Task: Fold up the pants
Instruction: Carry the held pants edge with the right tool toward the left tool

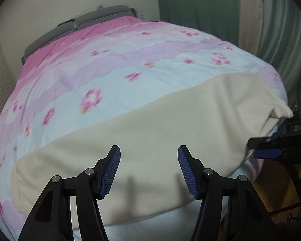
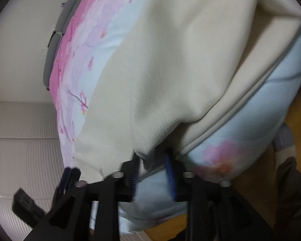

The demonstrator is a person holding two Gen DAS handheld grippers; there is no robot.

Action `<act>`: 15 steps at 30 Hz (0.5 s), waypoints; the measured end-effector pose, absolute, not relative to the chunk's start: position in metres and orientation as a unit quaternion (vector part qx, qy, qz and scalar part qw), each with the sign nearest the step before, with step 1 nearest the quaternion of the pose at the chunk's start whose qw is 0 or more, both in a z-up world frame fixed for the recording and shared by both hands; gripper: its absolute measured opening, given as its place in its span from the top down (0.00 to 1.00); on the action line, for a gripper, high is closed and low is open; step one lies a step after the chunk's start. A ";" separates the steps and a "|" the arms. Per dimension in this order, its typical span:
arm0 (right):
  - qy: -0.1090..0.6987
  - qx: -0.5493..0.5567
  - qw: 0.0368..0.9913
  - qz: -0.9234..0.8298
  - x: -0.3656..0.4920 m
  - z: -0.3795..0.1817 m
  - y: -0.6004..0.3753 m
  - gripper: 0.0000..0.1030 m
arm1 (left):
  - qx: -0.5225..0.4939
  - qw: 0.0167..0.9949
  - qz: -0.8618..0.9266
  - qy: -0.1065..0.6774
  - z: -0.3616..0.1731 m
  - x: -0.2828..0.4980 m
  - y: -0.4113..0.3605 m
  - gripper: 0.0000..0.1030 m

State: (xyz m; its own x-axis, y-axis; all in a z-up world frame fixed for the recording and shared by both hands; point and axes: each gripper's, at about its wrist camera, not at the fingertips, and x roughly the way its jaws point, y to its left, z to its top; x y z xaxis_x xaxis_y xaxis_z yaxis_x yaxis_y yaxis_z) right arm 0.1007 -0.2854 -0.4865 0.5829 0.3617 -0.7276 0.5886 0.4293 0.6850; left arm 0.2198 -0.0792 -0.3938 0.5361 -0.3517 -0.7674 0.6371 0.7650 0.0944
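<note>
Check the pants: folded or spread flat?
Folded, at least once: the cream pants lie as one long band across the bed, and doubled layers show at the ribbed end.

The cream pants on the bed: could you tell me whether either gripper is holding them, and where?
Neither holds the cream pants. The left gripper stands open above them; the right gripper is open at their ribbed edge, fingers not pressing.

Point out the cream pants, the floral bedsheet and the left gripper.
cream pants (image 1: 150,132), left wrist view, middle of the flat fabric.
floral bedsheet (image 1: 110,64), left wrist view, bare printed area.
left gripper (image 1: 149,170), left wrist view, between its open fingertips.
</note>
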 end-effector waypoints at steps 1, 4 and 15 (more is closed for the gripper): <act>0.440 0.523 0.725 -0.087 0.091 -0.476 -0.295 0.55 | 0.187 0.855 -0.296 0.382 -0.391 0.219 -0.091 0.43; 0.414 0.522 0.737 -0.113 0.062 -0.457 -0.332 0.53 | 0.189 0.850 -0.327 0.367 -0.380 0.213 -0.135 0.42; 0.331 0.609 0.669 -0.269 -0.053 -0.489 -0.505 0.51 | 0.202 0.818 -0.413 0.345 -0.378 0.185 -0.285 0.42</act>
